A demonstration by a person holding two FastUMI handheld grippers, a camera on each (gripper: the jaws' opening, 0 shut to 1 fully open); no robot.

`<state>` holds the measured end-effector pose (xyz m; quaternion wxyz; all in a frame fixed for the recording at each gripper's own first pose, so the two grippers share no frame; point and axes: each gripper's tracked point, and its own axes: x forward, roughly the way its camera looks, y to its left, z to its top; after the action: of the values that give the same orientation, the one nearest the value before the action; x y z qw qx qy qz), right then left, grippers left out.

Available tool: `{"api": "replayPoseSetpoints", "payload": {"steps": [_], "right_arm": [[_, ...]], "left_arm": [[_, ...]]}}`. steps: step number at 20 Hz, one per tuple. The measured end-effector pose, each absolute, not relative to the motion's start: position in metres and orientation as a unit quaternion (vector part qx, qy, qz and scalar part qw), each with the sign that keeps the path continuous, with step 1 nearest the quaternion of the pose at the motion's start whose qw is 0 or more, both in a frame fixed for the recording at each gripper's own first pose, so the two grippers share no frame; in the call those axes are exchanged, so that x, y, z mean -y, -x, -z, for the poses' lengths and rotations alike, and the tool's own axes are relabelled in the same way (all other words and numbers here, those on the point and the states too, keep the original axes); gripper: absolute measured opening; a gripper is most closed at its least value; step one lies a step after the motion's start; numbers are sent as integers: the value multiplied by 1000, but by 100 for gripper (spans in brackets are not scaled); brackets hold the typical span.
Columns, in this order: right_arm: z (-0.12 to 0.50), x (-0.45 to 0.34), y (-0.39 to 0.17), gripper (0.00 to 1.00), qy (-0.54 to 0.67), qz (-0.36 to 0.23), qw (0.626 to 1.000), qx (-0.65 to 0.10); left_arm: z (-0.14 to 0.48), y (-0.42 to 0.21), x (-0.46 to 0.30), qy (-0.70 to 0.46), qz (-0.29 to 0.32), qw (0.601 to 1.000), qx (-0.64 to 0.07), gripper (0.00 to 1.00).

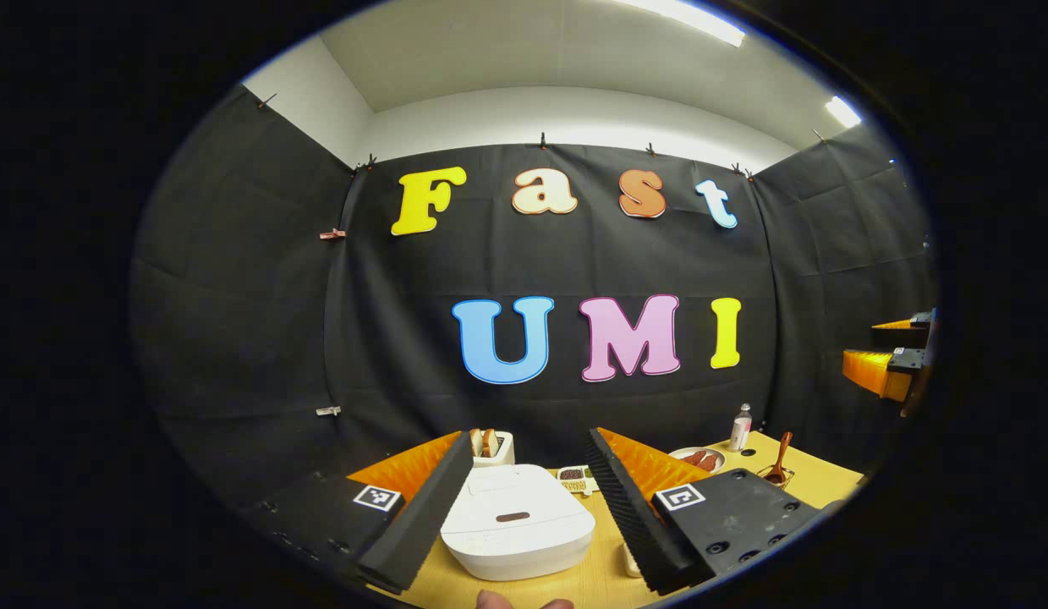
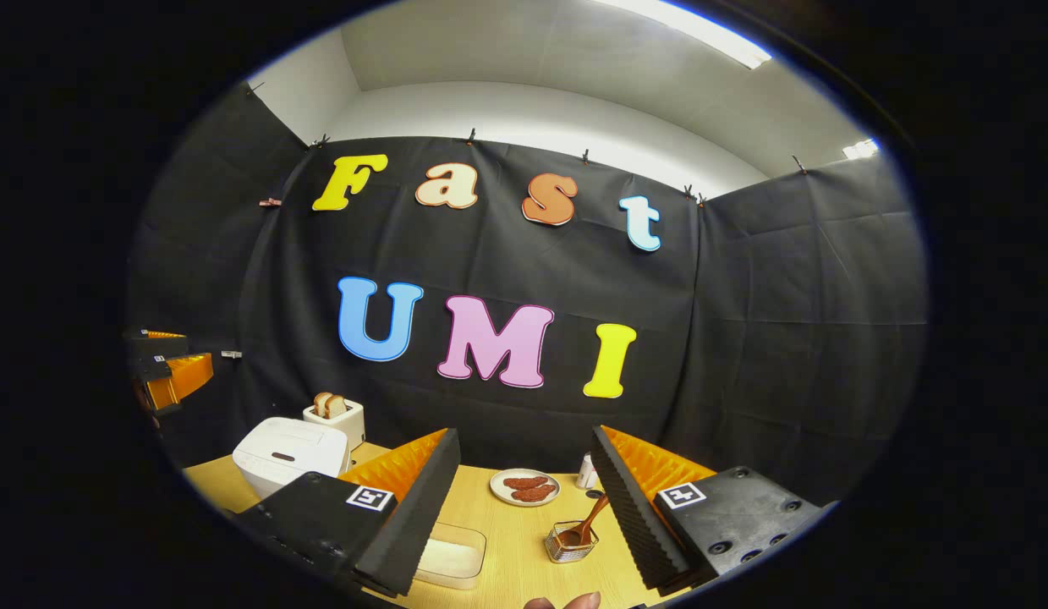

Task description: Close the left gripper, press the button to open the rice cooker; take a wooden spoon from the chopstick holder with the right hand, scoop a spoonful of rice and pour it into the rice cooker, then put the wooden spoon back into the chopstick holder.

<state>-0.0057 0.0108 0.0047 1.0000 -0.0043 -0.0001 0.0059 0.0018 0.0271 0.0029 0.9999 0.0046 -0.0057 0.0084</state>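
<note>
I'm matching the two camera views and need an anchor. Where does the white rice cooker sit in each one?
Left gripper view: the rice cooker lies bottom centre, between that gripper's own two fingers, lid closed.
Right gripper view: the rice cooker sits at lower left, beyond the near finger, on the wooden table.
Shared landmark: the toaster with bread slices stands just behind the cooker in both.

Bright ceiling strip lights (image 1: 684, 19) glare white overhead, evenly lighting the booth; shadows are soft. Fisheye distortion bends the walls at the edges; focus stays sharp throughout.
</note>
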Motion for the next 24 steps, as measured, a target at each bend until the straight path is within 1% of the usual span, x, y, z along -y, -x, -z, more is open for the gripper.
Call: {"api": "replayPoseSetpoints", "payload": {"steps": [1,4,5,6,9,11,13,16,20,23,24], "right_arm": [[-4,-10,6,97,8,-4,1000,0],[-4,-7,7,97,12,1,1000,0],[-3,-6,8,97,11,3,1000,-1],[-3,-6,9,97,10,4,1000,-1],[-1,-2,8,97,14,6,1000,-5],[-1,3,7,97,15,11,1000,-7],[-2,8,6,97,16,17,1000,-5],[3,17,4,98,25,28,999,-11],[-3,33,5,97,19,51,999,-5],[5,43,10,97,22,66,998,-11],[7,47,12,96,22,71,997,-13]], "left_arm": [[-2,-5,-23,-1,5,1000,4,89],[-2,-10,-22,1,34,999,3,33],[-3,-10,-27,-2,26,1000,8,14],[-3,-14,-32,-1,26,1000,7,8],[23,-37,-43,4,31,999,-43,6],[48,-53,-41,18,51,994,-94,6],[76,-73,-44,41,67,987,-139,6],[108,-102,-54,85,73,975,-191,6],[159,-121,-56,114,90,952,-270,6],[191,-139,-61,124,84,940,-305,6],[200,-145,-62,127,82,938,-312,6]]}}
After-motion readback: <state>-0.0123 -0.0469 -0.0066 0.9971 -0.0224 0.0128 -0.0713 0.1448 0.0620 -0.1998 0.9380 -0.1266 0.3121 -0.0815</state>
